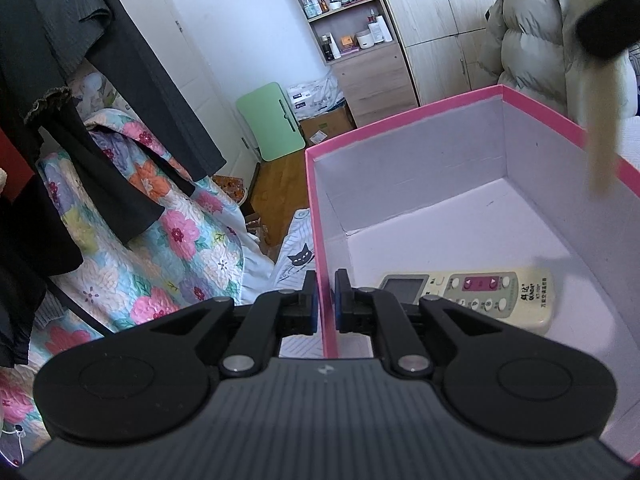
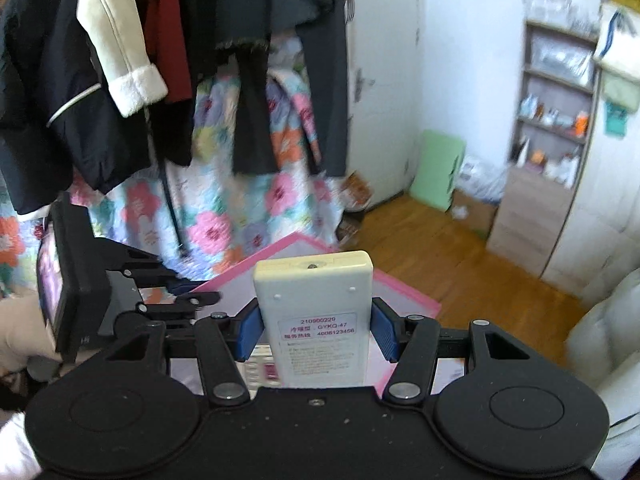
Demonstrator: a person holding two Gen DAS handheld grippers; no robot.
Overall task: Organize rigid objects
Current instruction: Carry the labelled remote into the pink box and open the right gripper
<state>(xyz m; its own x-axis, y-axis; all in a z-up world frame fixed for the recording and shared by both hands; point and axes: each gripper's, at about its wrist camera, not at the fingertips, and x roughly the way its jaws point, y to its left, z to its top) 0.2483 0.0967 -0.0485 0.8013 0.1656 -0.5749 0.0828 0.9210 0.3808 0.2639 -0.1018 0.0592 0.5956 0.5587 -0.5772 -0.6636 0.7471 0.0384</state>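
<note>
The pink box [image 1: 404, 216] is the landmark here; it is open at the top, with a pink rim and white walls inside. The left gripper [image 1: 325, 304] is closed on the near left wall of the box: one blue pad is outside the wall and the other is inside, and the jaws are very narrow around the thin cardboard. Inside the box, on its white floor just right of this gripper, lies a cream remote control [image 1: 480, 300] with its buttons and small screen facing up. The right gripper [image 2: 316, 332] is above the box, and it holds a second cream remote [image 2: 316, 320] between its blue pads, with the jaws at middle width. This second remote shows its back side, with a white label, and its far end points away from the camera. In the left wrist view the same remote appears as a blurred pale shape [image 1: 600, 128] over the far right side of the box. Beside the box, on its left, a flowered quilt [image 1: 160, 240] is spread.
</note>
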